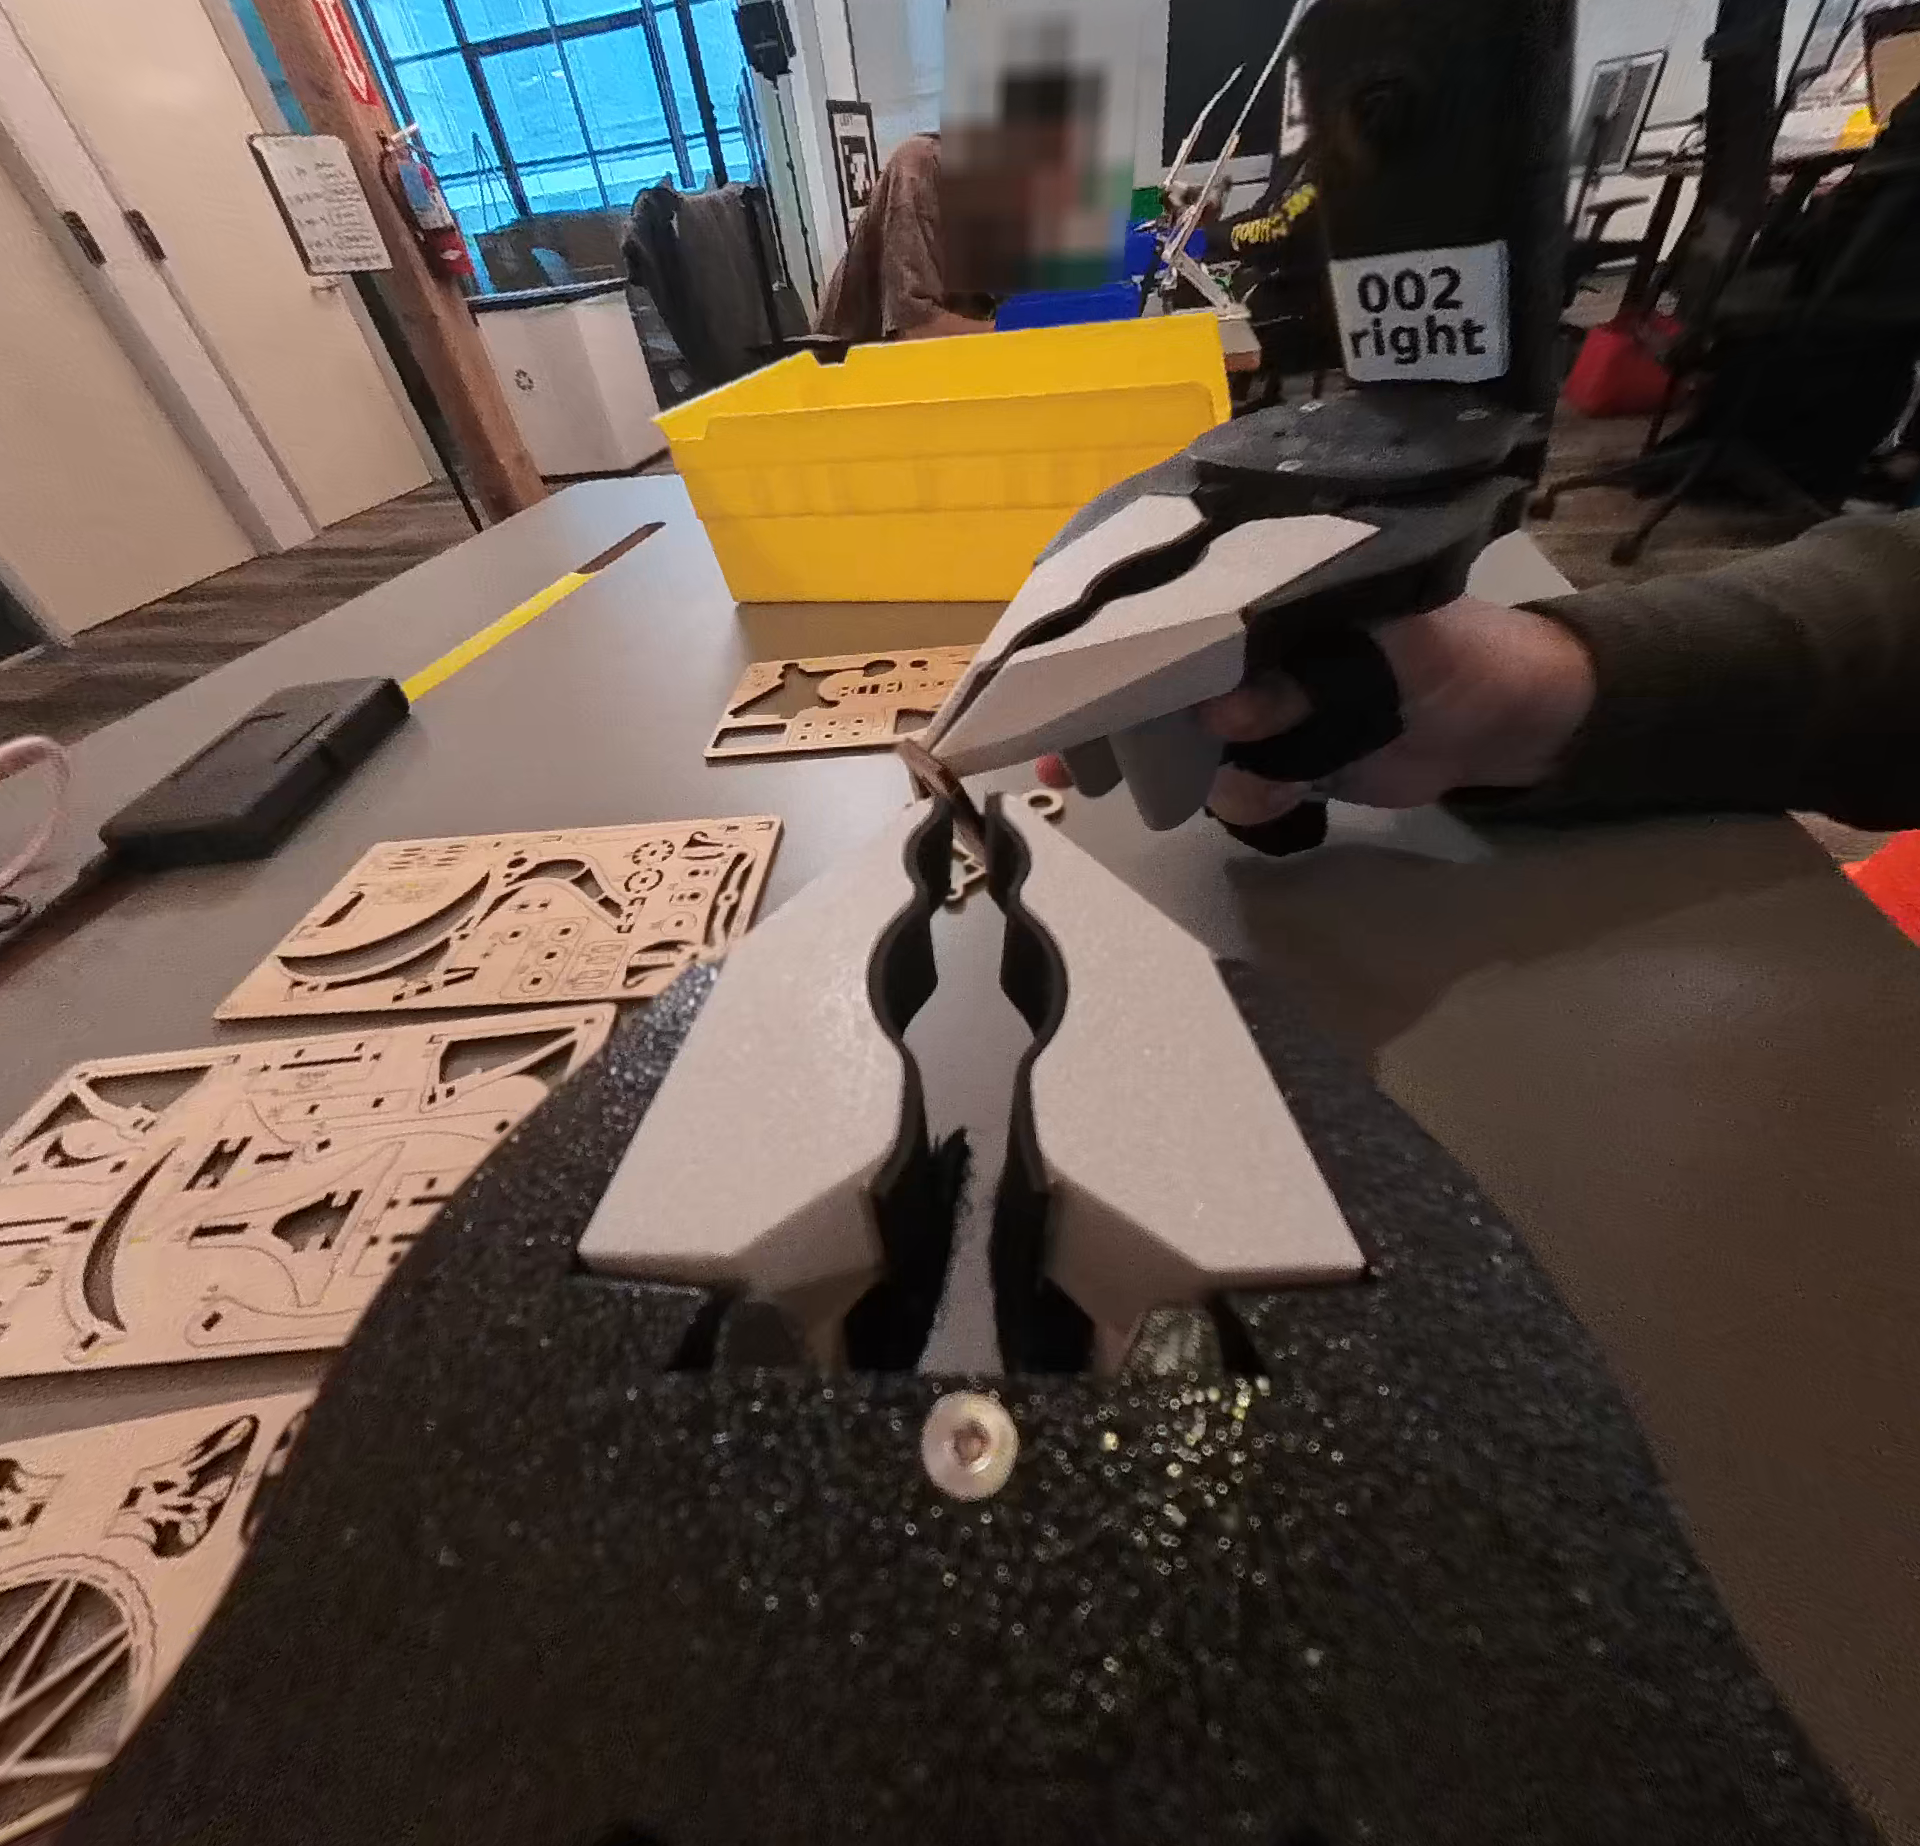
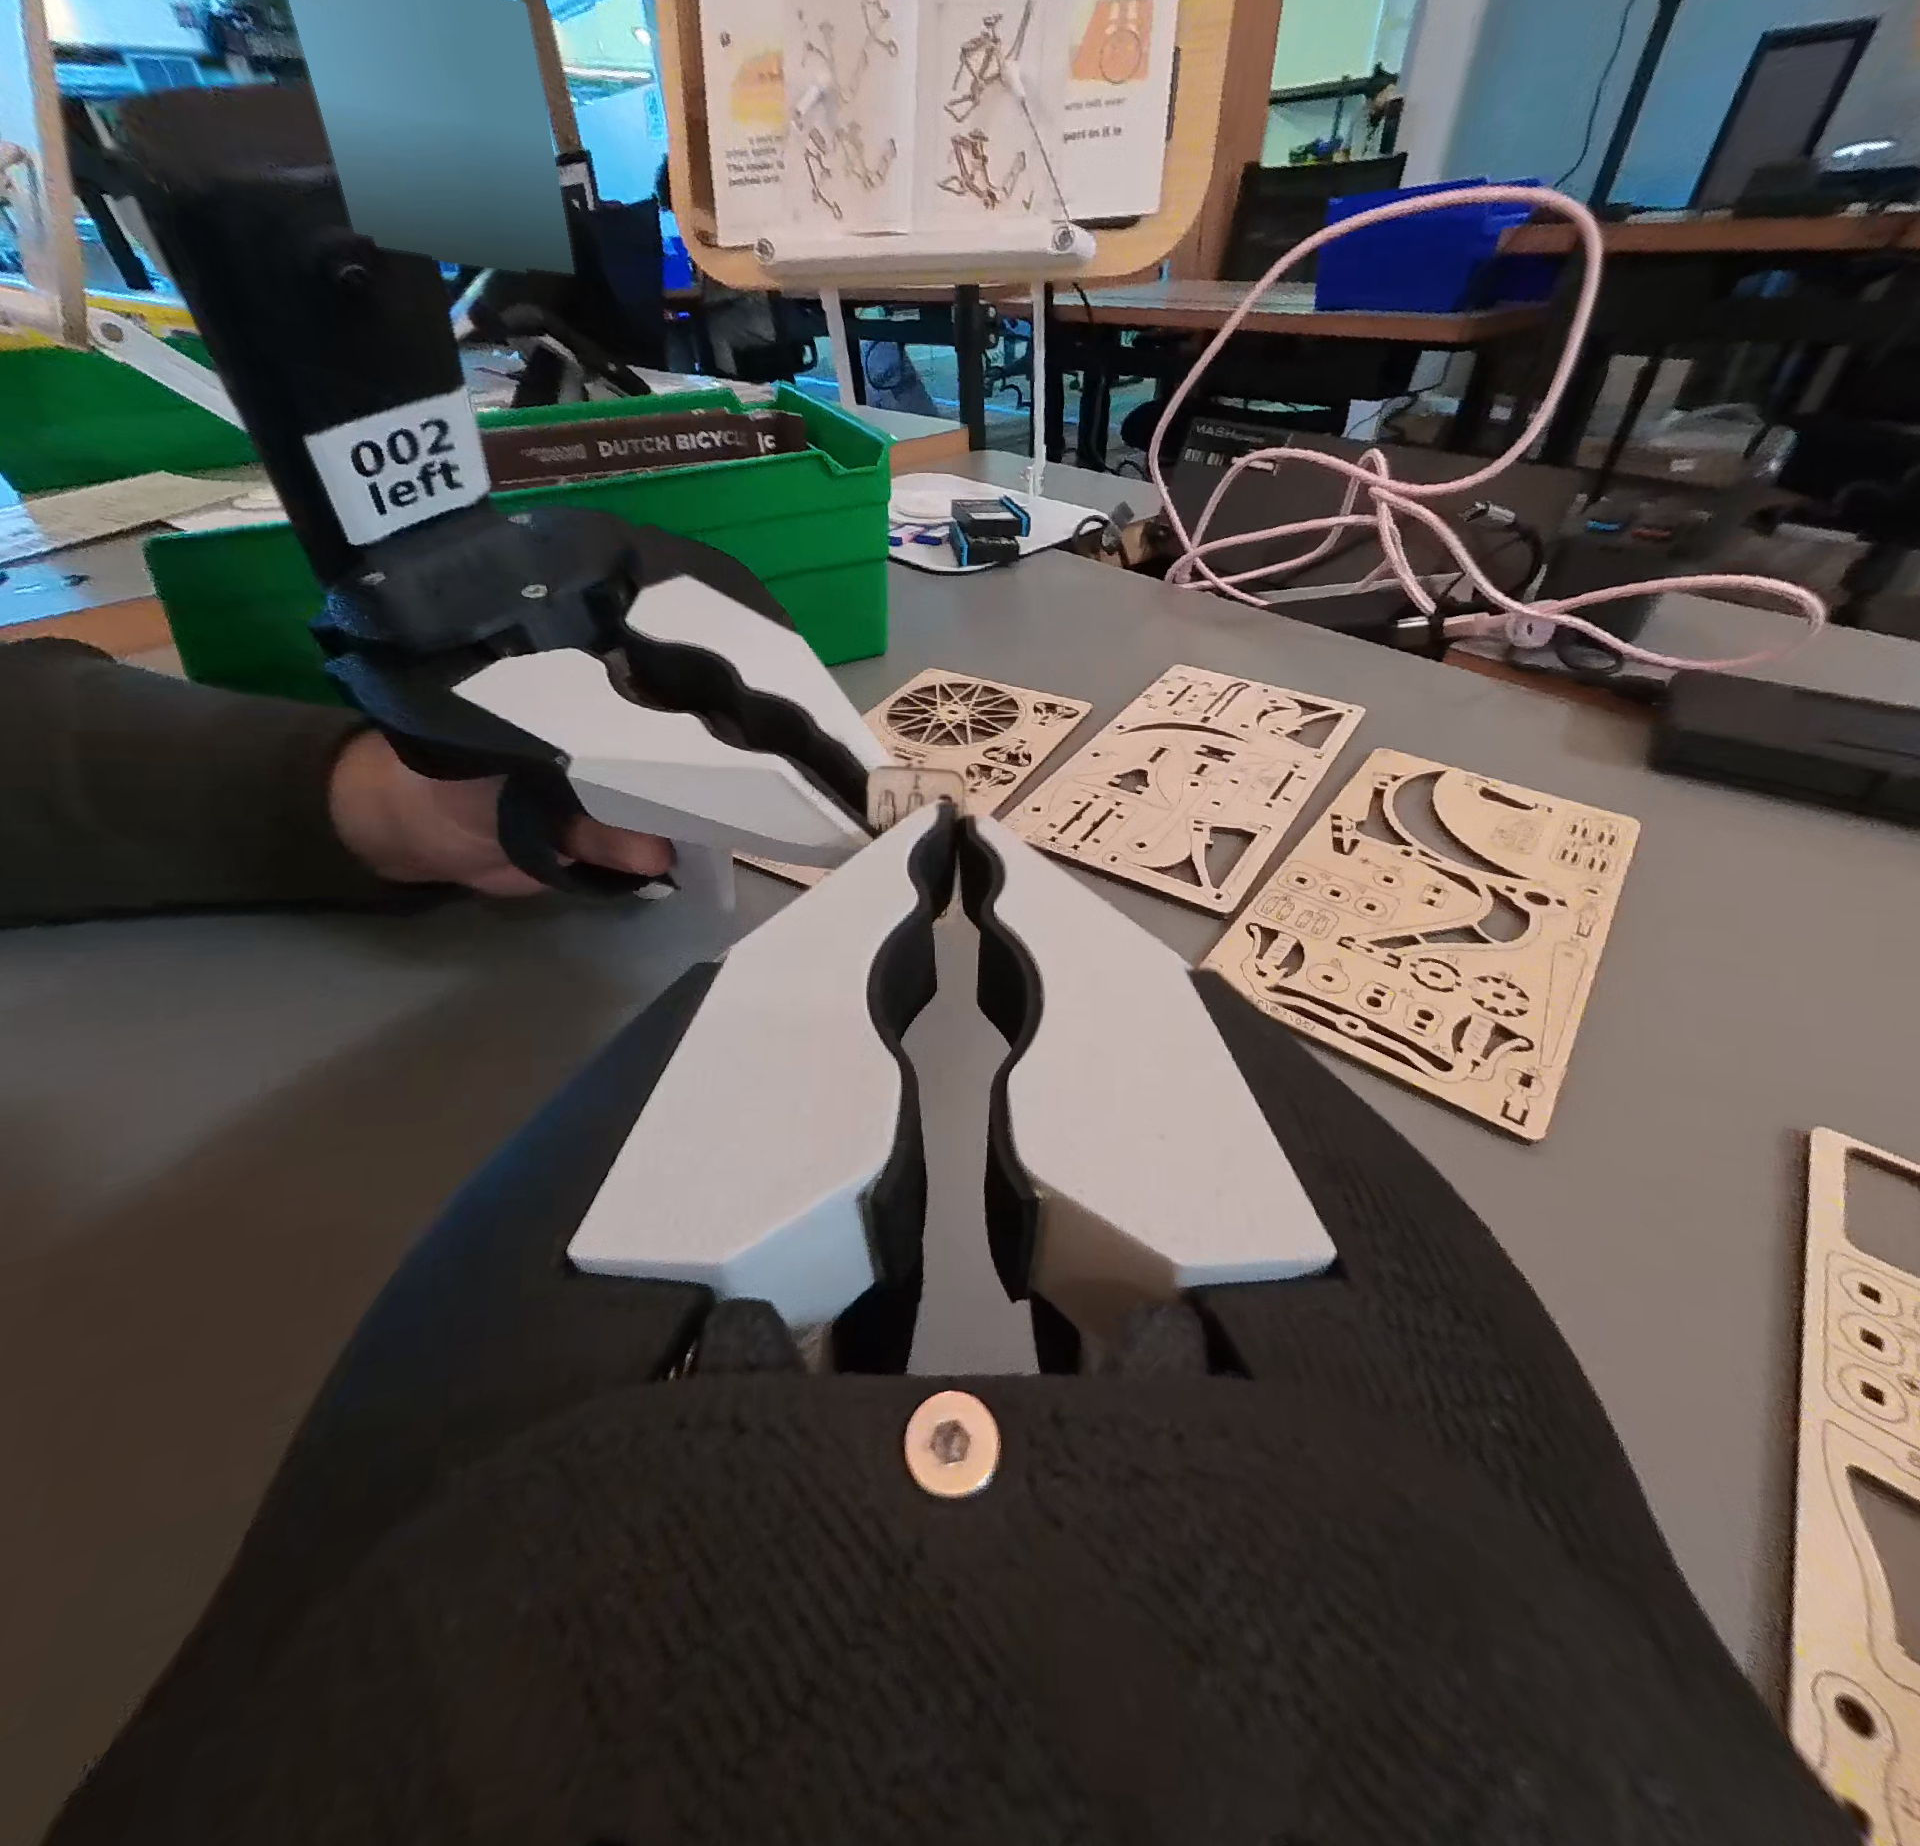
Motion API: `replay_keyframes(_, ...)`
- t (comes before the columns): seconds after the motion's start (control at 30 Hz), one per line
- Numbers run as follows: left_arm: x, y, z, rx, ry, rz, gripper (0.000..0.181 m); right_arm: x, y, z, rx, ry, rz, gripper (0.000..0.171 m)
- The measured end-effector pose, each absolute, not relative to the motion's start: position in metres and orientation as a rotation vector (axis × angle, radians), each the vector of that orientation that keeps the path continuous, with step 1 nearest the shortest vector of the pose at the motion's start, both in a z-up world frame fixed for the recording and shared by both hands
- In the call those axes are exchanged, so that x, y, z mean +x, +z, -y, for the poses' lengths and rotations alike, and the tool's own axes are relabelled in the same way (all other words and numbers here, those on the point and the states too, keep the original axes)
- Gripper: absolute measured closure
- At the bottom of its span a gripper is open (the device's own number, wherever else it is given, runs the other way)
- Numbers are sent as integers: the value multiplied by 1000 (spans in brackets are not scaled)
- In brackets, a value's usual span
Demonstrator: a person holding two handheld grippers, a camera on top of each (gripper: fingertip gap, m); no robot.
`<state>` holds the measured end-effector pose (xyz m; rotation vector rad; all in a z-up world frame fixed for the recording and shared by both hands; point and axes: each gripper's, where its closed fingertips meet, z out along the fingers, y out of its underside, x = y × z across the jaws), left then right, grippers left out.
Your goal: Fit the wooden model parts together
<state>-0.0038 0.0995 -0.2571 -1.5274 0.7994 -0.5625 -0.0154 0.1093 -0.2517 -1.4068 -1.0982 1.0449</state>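
My left gripper (image 1: 971, 814) is shut on a small flat wooden part (image 1: 966, 858). In the right wrist view that part (image 2: 914, 791) shows as a pale square at the left gripper's (image 2: 871, 809) tips. My right gripper (image 2: 948, 825) reaches in from the right (image 1: 928, 747), shut on a small dark wooden piece (image 1: 938, 775). The two sets of tips meet just above the grey table (image 1: 623, 653) and the two parts touch. Laser-cut wooden sheets (image 1: 499, 913) (image 2: 1434, 934) lie flat on the table.
A yellow bin (image 1: 935, 466) stands behind the grippers and a green bin (image 2: 727, 549) to the left. An instruction board (image 2: 935, 82) stands at the back. A pink cable (image 2: 1455, 497) and a black case (image 1: 260, 768) lie beside the sheets. Only a small space, under 4 cm, lies between the two pairs of fingers.
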Motion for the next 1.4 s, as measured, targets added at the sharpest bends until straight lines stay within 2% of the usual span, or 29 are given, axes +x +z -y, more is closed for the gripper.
replay_keyframes(0.13,-12,-256,-103,-1527,-642,-751,180,-15,-246,-107,-1389,1213,1054,169)
replay_keyframes(0.2,-16,-253,-104,-1525,-680,-716,180,-14,-242,-104,-1369,1289,1052,158)
replay_keyframes(0.3,-16,-251,-103,-1524,-742,-699,180,-16,-246,-99,-1366,1289,1102,152)
replay_keyframes(0.47,-7,-252,-94,-1510,-811,-765,180,-18,-246,-98,-1366,1296,1094,156)
replay_keyframes(0.57,-5,-252,-92,-1508,-840,-778,181,-17,-243,-95,-1349,1334,1094,165)
replay_keyframes(0.83,-3,-247,-88,-1482,-925,-771,180,-15,-239,-91,-1338,1391,1099,167)
replay_keyframes(0.97,0,-248,-84,-1490,-990,-793,174,-14,-239,-91,-1336,1392,1101,167)
replay_keyframes(1.0,0,-250,-84,-1504,-994,-792,179,-14,-238,-90,-1335,1392,1107,167)
replay_keyframes(1.4,1,-254,-90,-1553,-707,-830,178,-13,-245,-97,-1334,1085,1181,167)
